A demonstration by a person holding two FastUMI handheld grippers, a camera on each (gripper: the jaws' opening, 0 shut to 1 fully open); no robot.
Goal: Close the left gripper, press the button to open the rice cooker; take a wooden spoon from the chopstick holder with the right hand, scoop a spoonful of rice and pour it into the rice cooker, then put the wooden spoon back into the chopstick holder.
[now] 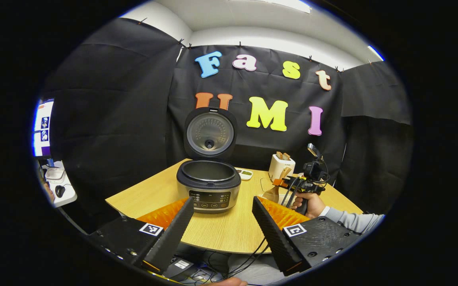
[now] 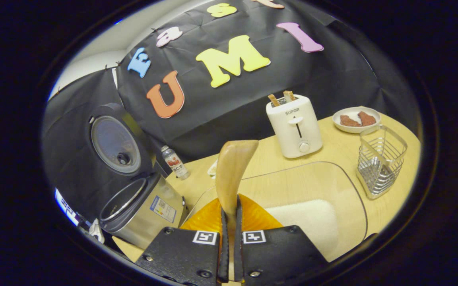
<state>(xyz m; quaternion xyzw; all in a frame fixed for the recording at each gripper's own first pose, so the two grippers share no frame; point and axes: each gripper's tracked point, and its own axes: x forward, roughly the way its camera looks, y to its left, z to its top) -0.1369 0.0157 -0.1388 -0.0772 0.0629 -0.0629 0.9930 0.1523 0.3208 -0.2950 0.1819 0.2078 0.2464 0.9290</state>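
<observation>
A: Right gripper (image 2: 229, 222) first: where is it, and what are its fingers doing?

B: Bottom centre of the right gripper view, fingers pressed together on the handle of the spoon (image 2: 232, 174). The spoon's bowl stands up above them, tilted a little right, and I cannot tell whether it carries any rice.

A: And below the spoon?

B: A clear tray (image 2: 344, 174) on the surface (image 2: 332, 139), with white rice (image 2: 312, 218) piled in its near part, lower right of centre.

A: Cooker?

B: At the left edge of that view, the cooker (image 2: 141, 214) has its lid up and its pot open. In the left gripper view it sits at centre (image 1: 209, 186), lid standing upright behind it.

A: Left gripper?

B: Bottom of its own view, the left gripper (image 1: 223, 222) has its fingers spread wide, with nothing between them. The cooker's front panel shows through the gap.

A: The holder?

B: A wire holder (image 2: 380, 163) stands at the right of the right gripper view, just beside the tray's far right corner.

A: Anything else?

B: A toaster (image 2: 294, 127) upper centre right, a plate (image 2: 356, 119) to its right, and a small bottle (image 2: 175, 163) between the cooker and the spoon. In the left gripper view a hand (image 1: 310, 204) at lower right holds the right gripper.
</observation>
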